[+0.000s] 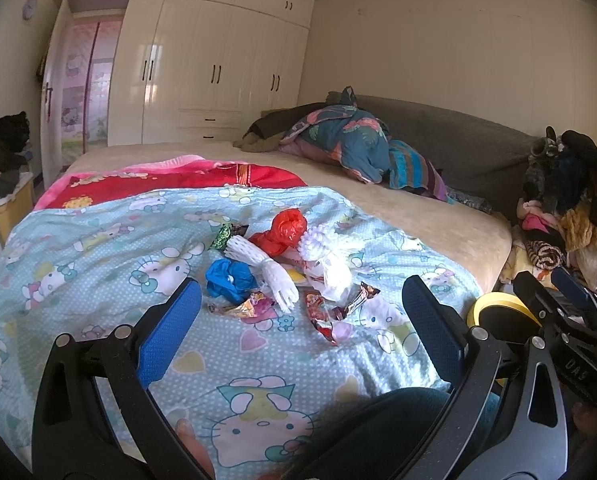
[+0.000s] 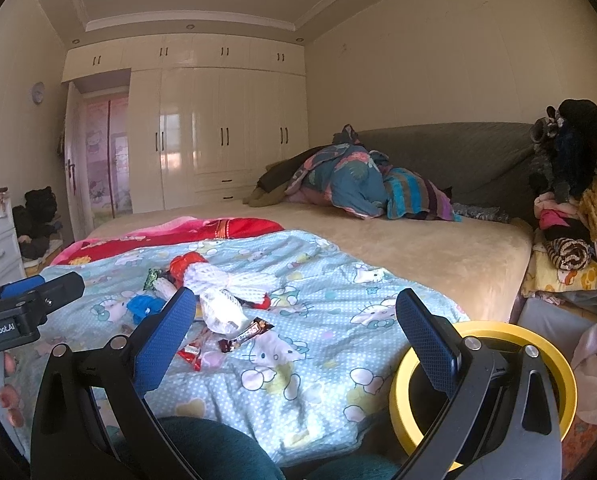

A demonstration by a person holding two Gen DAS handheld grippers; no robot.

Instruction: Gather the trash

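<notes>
Crinkly foil wrappers (image 1: 326, 312) and light plastic bags (image 1: 286, 232) lie on the bed's quilt (image 1: 98, 240), best pinched at loose edges by either spread, empty hand-held gripper (image 1: 298, 312) (image 2: 294, 320).

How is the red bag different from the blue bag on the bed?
The red bag is twisted and knotted into a longer bundle; the blue bag is scrunched into a rounder ball. The red bag lies farther up the blanket; the blue bag lies nearer the grippers. Both are crumpled and untouched.
</notes>
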